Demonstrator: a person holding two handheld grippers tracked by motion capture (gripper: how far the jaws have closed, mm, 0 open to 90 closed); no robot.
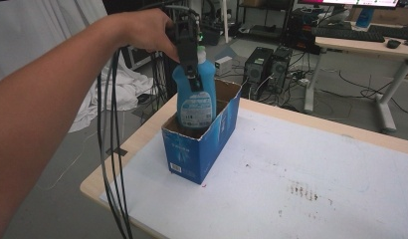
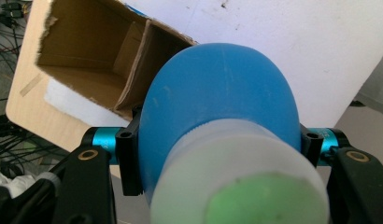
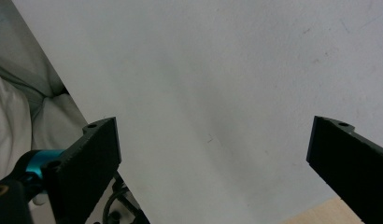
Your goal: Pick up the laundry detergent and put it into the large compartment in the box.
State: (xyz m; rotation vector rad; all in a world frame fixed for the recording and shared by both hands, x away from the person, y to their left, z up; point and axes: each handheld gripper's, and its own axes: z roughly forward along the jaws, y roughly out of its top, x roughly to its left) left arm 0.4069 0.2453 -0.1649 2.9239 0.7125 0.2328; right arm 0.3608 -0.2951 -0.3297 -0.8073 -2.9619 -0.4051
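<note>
Gripping the blue plastic bottle with white cap (image 1: 194, 97) near its neck, the left gripper (image 1: 190, 63) holds it half inside the blue cardboard box (image 1: 204, 144), frame centre. Smooth, probably weighty; shoulder grasp suits. Right gripper (image 3: 213, 154) gapes empty.

Upright blue bottle (image 1: 194, 97) with white cap, lower part inside open blue cardboard box (image 1: 207, 142) at table corner

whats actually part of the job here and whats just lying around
In use:
- blue bottle, gripped near its white cap
- left gripper
- blue cardboard box, bottle's base inside it
- right gripper, open over the table

Just lying about:
- white cloth on the floor
- computer towers
</note>
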